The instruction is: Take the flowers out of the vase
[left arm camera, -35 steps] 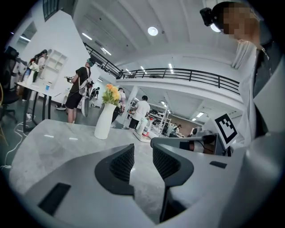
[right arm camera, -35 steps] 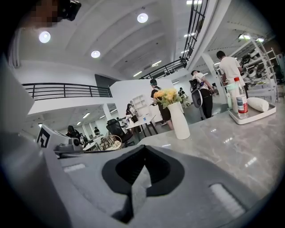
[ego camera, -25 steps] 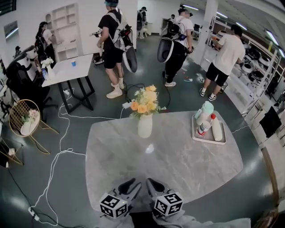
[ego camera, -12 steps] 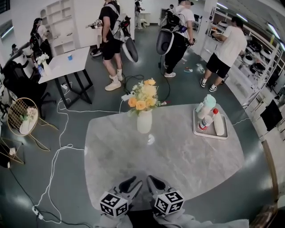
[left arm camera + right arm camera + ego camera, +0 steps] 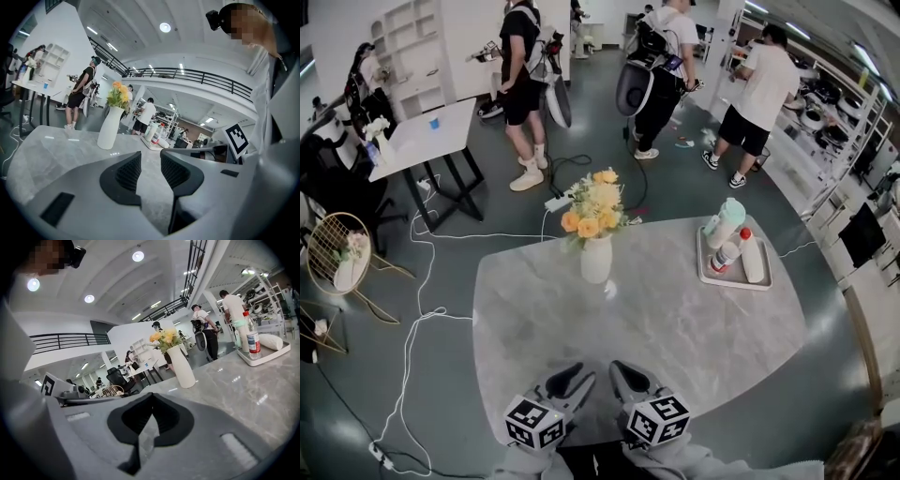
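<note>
Flowers (image 5: 593, 204) in vase (image 5: 596, 260), untouched.
I hold the left gripper (image 5: 578, 372) narrowly parted, the right gripper (image 5: 620, 368) closed (both empty), well short of them.

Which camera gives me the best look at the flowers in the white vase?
The head view. It shows the flowers from above with the orange and yellow blooms distinct and nothing in front of them. The left and right gripper views show them only side-on, small and far off, standing in the vase.

No words or numbers are legible; labels on the bottles (image 5: 729, 255) in the tray (image 5: 732, 285) are too small.
</note>
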`<state>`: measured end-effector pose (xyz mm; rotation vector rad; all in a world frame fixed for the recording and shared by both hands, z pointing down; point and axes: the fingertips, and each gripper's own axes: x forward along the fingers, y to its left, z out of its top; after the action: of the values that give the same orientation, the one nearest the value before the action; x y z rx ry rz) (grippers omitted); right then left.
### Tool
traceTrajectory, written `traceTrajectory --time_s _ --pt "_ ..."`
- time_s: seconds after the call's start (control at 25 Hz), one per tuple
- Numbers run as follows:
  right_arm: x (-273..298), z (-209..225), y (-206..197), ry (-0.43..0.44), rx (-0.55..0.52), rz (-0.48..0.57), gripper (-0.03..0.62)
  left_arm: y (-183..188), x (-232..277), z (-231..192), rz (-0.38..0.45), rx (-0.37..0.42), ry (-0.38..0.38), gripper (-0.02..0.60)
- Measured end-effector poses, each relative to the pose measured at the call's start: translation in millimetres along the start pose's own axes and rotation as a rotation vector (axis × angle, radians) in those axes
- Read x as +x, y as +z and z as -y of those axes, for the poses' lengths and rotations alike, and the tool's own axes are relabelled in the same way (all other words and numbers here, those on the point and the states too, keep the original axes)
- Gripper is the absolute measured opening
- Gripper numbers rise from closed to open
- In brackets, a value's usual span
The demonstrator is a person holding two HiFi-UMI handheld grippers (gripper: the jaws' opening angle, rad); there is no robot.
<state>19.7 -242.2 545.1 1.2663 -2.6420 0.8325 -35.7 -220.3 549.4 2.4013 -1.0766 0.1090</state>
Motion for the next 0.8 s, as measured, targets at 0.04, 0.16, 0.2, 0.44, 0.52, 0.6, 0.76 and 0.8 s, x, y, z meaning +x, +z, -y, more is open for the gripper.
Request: traceTrajectory --time_s 0.04,0.16,0.2,0.44,0.52,0.6,0.76,0.8 --pt "1 -1 6 0.004 -0.005 0.008 0.0 5 1 -1 0.003 0.007 -0.004 0.13" --pt "5 -3 23 0.012 -0.015 0.032 0.0 23 4 -4 0.019 0.04 -0.008 0.13" --pt "7 -3 29 0.014 -0.018 0.041 0.0 29 4 -6 0.027 0.049 -0.006 0.129" --pt "15 -7 64 0.028 -0.063 0.091 0.0 70 5 -18 0.075 0.1 0.01 0.13" --pt "20 -7 75 0.034 -0.081 0.103 0.0 83 6 -25 0.089 0.115 0.028 0.13" --pt "24 -7 87 0.039 -0.103 0.118 0.0 95 9 -34 0.107 0.117 0.039 0.13" --pt "33 0 115 0.038 -0.131 0.156 0.0 120 17 -50 0.136 0.118 0.044 0.13" --pt "36 2 120 0.041 -0.13 0.163 0.0 125 19 -55 0.143 0.114 0.047 0.13"
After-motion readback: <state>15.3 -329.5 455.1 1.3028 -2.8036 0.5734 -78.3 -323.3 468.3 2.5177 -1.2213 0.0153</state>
